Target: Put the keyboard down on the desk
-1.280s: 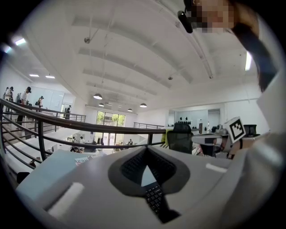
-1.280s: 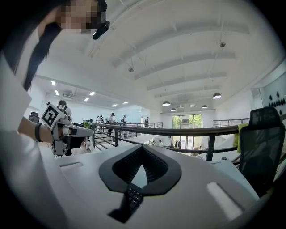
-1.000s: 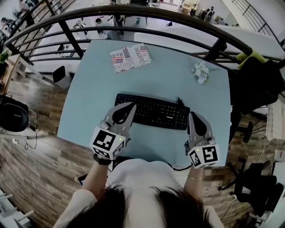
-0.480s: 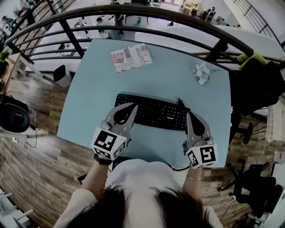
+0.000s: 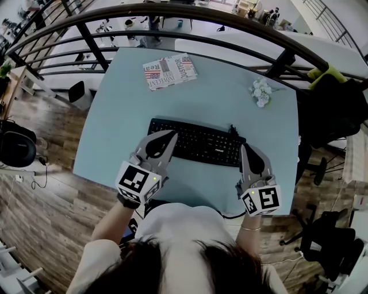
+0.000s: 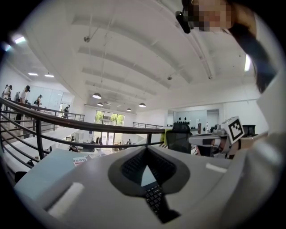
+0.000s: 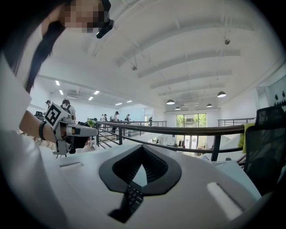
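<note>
Showing keyboard (image 5: 195,143) whole on desk (image 5: 115,126): head view only; left gripper (image 6: 145,148), right gripper (image 7: 142,147) both pressed together, keys glimpsed beneath.

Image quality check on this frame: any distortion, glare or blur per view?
Head view: strong barrel distortion, the railing bows; light is even, the keyboard is sharp with no glare. Left gripper view: fisheye with black corners, the ceiling lamps are bright spots, the near foreground is soft. Right gripper view: same fisheye, the windows are bright.
</note>
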Motion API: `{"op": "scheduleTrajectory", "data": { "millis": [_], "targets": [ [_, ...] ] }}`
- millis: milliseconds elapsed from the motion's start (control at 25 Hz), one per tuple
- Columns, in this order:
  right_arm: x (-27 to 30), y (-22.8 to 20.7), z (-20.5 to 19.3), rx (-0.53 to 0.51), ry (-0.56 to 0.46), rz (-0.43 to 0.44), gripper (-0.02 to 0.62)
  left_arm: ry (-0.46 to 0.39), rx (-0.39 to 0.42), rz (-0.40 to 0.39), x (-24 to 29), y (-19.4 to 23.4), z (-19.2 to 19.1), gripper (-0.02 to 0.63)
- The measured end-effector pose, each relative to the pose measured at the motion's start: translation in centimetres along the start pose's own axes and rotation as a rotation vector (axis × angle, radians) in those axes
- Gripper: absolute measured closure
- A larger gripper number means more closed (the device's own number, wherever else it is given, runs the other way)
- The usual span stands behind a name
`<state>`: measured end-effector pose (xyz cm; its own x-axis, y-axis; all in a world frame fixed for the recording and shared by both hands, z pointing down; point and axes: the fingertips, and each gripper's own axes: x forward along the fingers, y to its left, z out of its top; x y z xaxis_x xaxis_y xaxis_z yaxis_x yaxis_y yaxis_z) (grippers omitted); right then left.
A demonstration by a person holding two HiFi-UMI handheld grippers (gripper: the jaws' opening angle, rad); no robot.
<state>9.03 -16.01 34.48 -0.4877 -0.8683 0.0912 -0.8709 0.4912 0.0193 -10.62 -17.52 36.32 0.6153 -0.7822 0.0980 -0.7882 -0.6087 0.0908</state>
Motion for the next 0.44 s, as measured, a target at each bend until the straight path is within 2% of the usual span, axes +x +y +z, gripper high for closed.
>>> {"op": "scheduleTrajectory", "data": {
  "millis": [440],
  "targets": [
    [-0.25, -0.37, 0.57, 0.004, -0.016, 0.000, 0.594, -0.001, 0.023, -0.040, 0.44, -0.51, 0.07, 0.549]
  ]
}}
